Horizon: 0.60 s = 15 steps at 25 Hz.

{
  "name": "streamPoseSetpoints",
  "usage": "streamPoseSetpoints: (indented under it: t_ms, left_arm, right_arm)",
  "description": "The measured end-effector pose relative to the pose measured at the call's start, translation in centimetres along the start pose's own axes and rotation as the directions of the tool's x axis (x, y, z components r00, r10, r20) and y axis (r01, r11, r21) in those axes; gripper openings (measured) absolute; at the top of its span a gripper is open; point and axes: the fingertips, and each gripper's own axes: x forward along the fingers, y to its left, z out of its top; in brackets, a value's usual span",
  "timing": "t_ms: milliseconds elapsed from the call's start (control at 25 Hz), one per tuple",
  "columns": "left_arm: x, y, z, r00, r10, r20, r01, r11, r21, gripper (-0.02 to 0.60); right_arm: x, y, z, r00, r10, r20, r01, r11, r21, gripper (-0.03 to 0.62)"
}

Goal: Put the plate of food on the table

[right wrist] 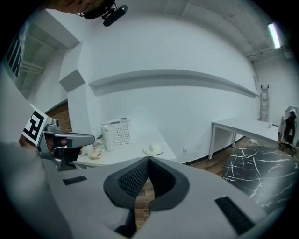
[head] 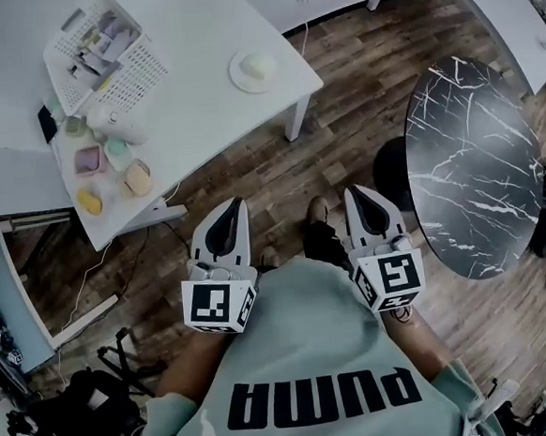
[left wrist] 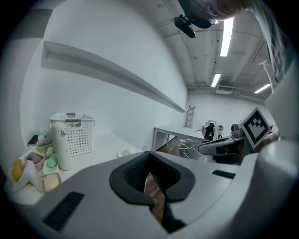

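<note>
While left gripper (head: 235,206), right gripper (head: 355,193) closed, plate (head: 255,70) near white table (head: 195,59) corner; open floor (head: 251,176) between.

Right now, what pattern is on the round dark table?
The round table: black with white veins; head view.

Probably a lab, white tables (head: 198,105), strip lights (left wrist: 227,37)

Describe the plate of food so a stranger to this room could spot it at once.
Start at the white table beside the dark marble table. Near its corner facing the marble top sits a small round white plate holding one pale lump. It stands alone, away from the basket and pastel items clustered at the other end.
</note>
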Motion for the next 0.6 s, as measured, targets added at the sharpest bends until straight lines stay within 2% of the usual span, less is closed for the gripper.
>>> streamPoseSetpoints:
  t_ms: [400,600]
  left_arm:
    - [6.9,-0.7,1.9,0.985,0.167,-0.035,-0.167,0.986,0.002,0.005]
    - [8.5,-0.4,2.1,0.975,0.216,-0.050,-0.217,0.976,-0.011,0.005]
  right_arm:
    - [5.4,-7.8,1.7,0.989,0.144,-0.019,-0.144,0.990,0.001,0.008]
    - [7.6,-9.8,2.3,0.984,0.177,-0.032,-0.177,0.984,-0.010,0.008]
